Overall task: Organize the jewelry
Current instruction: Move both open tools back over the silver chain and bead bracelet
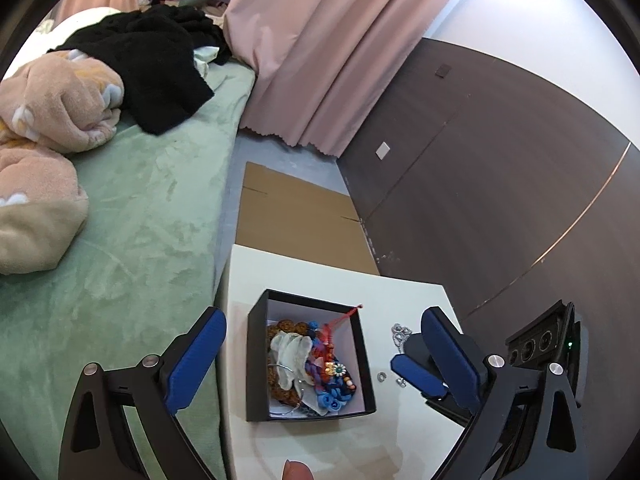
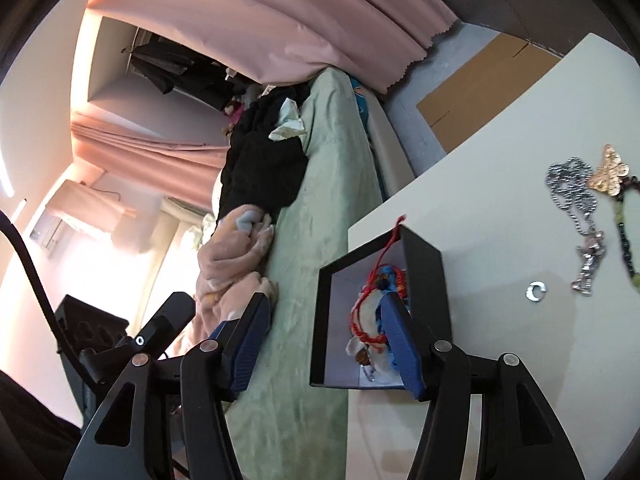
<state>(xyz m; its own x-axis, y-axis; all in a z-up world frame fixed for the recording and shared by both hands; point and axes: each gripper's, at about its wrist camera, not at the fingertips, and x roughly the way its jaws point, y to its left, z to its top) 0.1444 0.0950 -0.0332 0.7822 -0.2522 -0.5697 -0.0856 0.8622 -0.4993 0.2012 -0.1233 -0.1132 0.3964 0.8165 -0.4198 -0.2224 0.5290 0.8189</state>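
Observation:
A black box with a white inside (image 1: 260, 360) stands on the white table (image 1: 400, 296), filled with several bead bracelets, a red cord bracelet (image 2: 368, 312) and pale pieces. My left gripper (image 1: 323, 316) hovers over the box, open wide and holding nothing. My right gripper (image 2: 325, 300) is open astride the box's (image 2: 424, 264) left wall, one pad inside beside the red cord, which it does not grip. Loose on the table lie a silver chain (image 2: 576, 200), a gold butterfly (image 2: 610, 172), a green and black bead string (image 2: 624, 232) and a small silver ring (image 2: 536, 291).
A bed with a green cover (image 1: 140, 220) runs along the table's left side, carrying a pink blanket (image 1: 52, 112) and black clothes (image 1: 160, 64). Behind are pink curtains (image 1: 320, 40), flat cardboard on the floor (image 1: 296, 216) and a dark wood wall (image 1: 500, 180). A fingertip (image 1: 296, 472) shows at the bottom edge.

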